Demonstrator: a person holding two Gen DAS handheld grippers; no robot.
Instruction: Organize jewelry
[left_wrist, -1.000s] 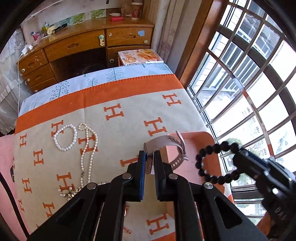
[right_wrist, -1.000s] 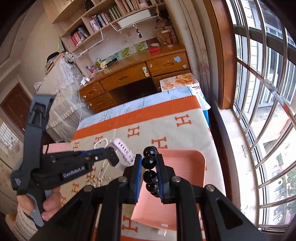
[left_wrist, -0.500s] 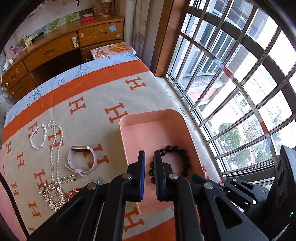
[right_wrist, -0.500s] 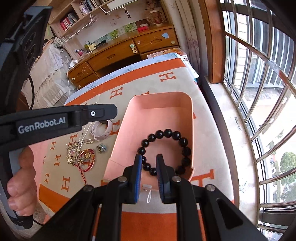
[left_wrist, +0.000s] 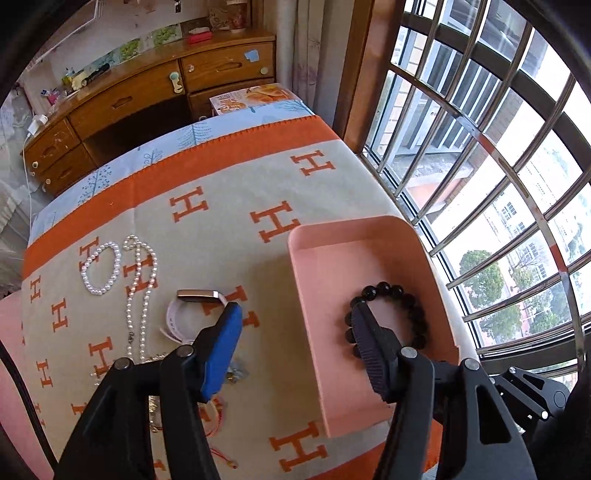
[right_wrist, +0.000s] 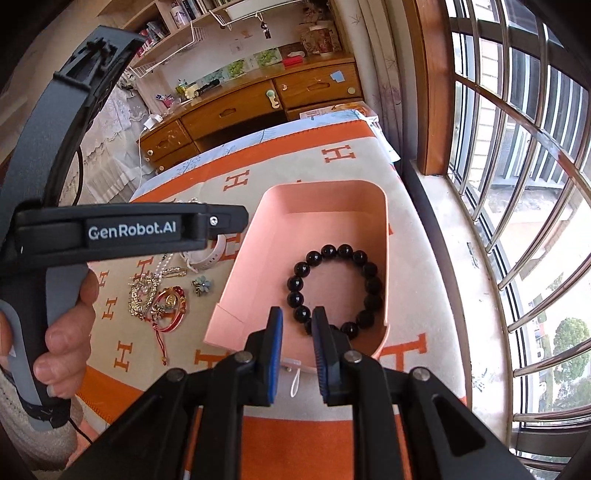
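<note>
A pink tray sits on the H-pattern blanket near the window. A black bead bracelet lies inside it. My left gripper is wide open and empty above the tray's left edge. A pale pink watch lies on the blanket beside its left finger. My right gripper is slightly open and empty just above the tray's near end, by the beads. A pearl bracelet and pearl necklace lie further left.
A heap of gold chain, a red charm and a blue flower brooch lie on the blanket left of the tray. A wooden desk stands beyond the bed. Window bars run along the right.
The watch left my left gripper and now lies on the blanket; that gripper opened wide. My right gripper released the black bracelet into the tray and opened a little.
</note>
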